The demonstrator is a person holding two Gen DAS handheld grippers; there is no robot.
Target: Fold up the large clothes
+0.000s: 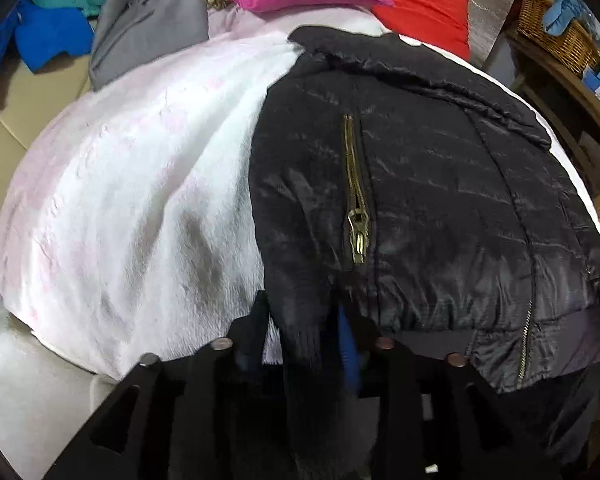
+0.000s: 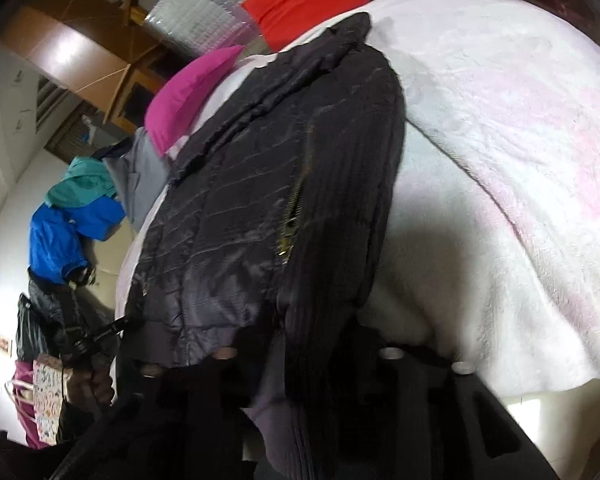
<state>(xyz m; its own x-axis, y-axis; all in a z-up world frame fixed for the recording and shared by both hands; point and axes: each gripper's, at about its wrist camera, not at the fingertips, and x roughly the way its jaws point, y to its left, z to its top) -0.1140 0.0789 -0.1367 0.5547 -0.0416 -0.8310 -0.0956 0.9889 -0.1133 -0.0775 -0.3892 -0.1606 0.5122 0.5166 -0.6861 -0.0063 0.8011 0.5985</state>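
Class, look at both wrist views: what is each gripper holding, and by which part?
Both hold the black jacket: the left gripper by a ribbed sleeve cuff, the right gripper by ribbed knit near the hem.

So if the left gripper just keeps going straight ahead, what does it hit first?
Most likely the black jacket: its ribbed cuff already hangs between the left gripper fingers, with the quilted body right beyond. Depth is hard to judge.
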